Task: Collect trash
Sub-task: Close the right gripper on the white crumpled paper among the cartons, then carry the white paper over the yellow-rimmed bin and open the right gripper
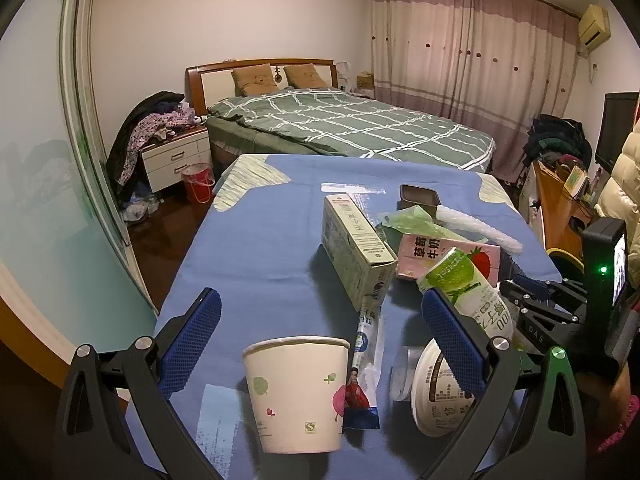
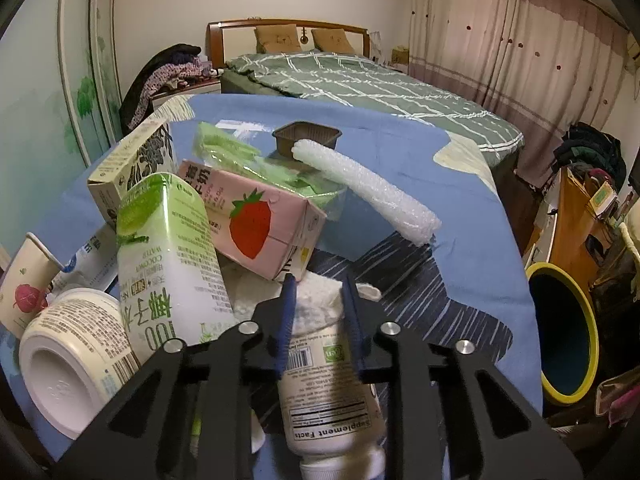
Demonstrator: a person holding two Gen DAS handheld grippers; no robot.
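Closest to my left gripper, between its wide-open blue pads, stands a paper cup on the blue tablecloth; nothing is gripped there. Just right of the cup lies a slim printed wrapper, then a white tub on its side behind the right pad. Farther back a tall beige box rests beside a pink strawberry milk carton, with a green-and-white coconut water carton leaning over it.

On my right, the right gripper is clamped on a white supplement bottle, its pads pressing the bottle's sides, cap toward me. Something white and crumpled sits under the fingertips, possibly tissue. Beyond lie a foam roll and a brown tray. At the far right, off the table edge, a yellow-rimmed bin lies open toward me.
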